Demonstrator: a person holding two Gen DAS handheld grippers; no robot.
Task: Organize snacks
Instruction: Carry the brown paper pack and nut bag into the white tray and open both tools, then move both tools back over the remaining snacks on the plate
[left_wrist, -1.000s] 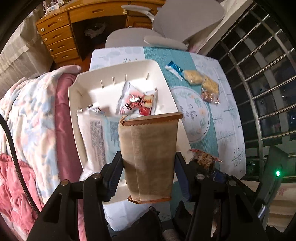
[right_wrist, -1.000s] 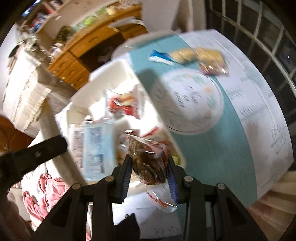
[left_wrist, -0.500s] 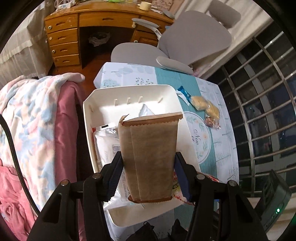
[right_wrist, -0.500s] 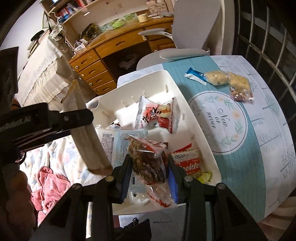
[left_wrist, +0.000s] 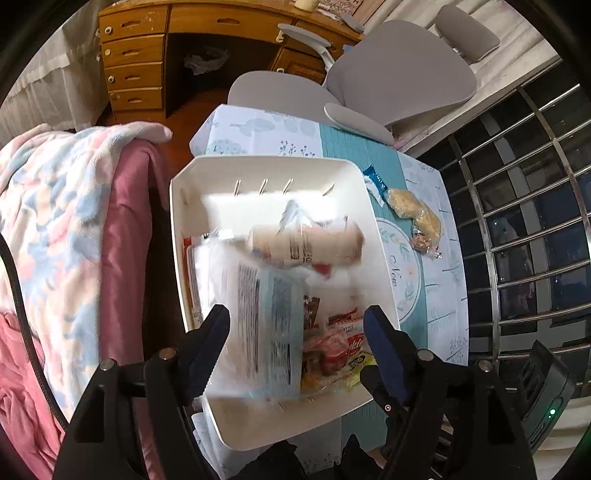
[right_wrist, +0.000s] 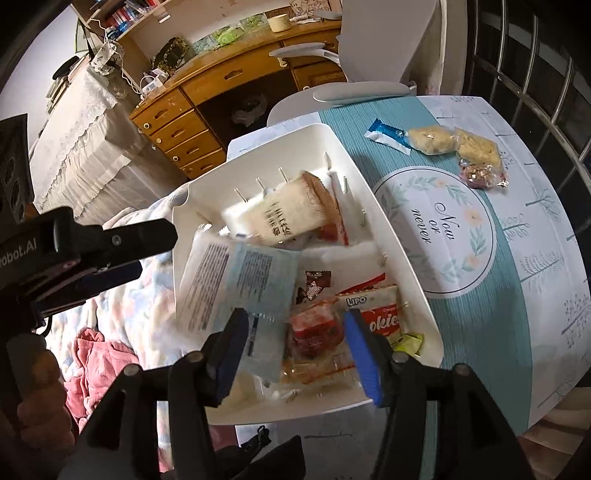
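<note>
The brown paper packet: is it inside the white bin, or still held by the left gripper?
Inside. The brown paper packet lies tipped among snacks in the white bin; the left gripper, jaws opening, has nothing between them.

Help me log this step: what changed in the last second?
Both grippers let go over the white bin. The left gripper, jaws opening, dropped the brown paper packet, now blurred and tipped on its side at the bin's far end. The right gripper, jaws opening, released the dark clear-wrapped snack into the near corner. The snacks on the tablecloth stayed put.
</note>
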